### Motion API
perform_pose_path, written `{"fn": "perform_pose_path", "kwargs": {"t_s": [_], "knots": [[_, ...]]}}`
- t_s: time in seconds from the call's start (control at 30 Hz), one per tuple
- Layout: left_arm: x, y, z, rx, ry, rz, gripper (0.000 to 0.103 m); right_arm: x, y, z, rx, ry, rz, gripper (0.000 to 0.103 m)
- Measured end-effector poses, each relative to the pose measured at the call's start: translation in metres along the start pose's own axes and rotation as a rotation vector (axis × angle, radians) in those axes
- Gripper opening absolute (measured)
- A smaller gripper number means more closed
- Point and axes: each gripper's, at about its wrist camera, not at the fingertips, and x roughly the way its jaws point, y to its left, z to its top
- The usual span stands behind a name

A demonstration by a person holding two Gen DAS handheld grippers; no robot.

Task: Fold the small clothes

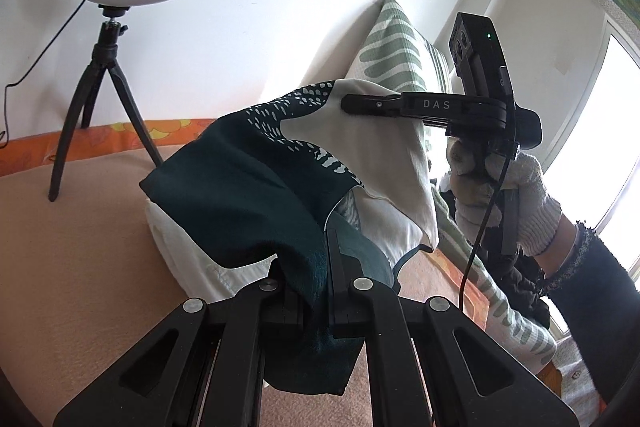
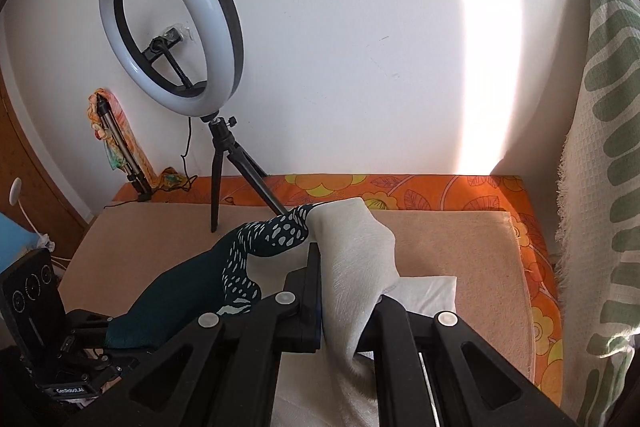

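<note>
A small garment, dark teal with white spots and a cream part, hangs lifted above the peach blanket between both grippers. My left gripper is shut on its teal edge. My right gripper is shut on its cream end, held by a gloved hand. In the right wrist view the right gripper pinches the cream cloth, and the teal part runs left to the left gripper. A folded white cloth lies under it.
A ring light on a black tripod stands on the blanket by the white wall. A green-and-cream patterned throw hangs at the right. An orange flowered sheet edges the bed. A second folded tripod leans far left.
</note>
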Motion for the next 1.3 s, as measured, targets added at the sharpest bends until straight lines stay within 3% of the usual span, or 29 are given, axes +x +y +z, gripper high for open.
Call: {"fn": "perform_pose_path", "kwargs": {"t_s": [0.1, 0.17, 0.2, 0.27, 0.33, 0.63, 0.77, 1.1, 1.3], "knots": [[0.020, 0.002, -0.005, -0.006, 0.037, 0.023, 0.006, 0.015, -0.011, -0.006, -0.035, 0.025, -0.032, 0.003], [0.034, 0.002, -0.010, -0.018, 0.104, 0.058, 0.019, 0.028, -0.021, -0.010, -0.043, 0.063, -0.079, 0.009], [0.038, 0.002, -0.014, -0.023, 0.138, 0.080, 0.025, 0.034, -0.027, -0.012, -0.050, 0.082, -0.138, 0.029], [0.042, 0.000, -0.020, -0.026, 0.202, 0.149, 0.058, 0.040, -0.039, -0.018, -0.054, 0.103, -0.263, 0.052], [0.035, -0.003, -0.026, -0.002, 0.194, 0.180, 0.059, 0.039, -0.049, -0.024, -0.041, 0.101, -0.305, 0.052], [0.008, 0.007, -0.030, 0.004, 0.167, 0.222, 0.061, 0.020, -0.046, -0.037, 0.020, 0.043, -0.257, 0.054], [-0.001, 0.000, -0.026, 0.016, 0.146, 0.228, 0.061, 0.008, -0.033, -0.042, 0.044, 0.010, -0.256, 0.071], [-0.044, -0.028, -0.021, 0.049, 0.087, 0.214, 0.063, -0.036, 0.022, -0.054, 0.043, -0.007, -0.312, 0.091], [-0.080, -0.048, -0.024, 0.068, 0.049, 0.194, 0.069, -0.077, 0.067, -0.065, 0.029, -0.067, -0.363, 0.103]]}}
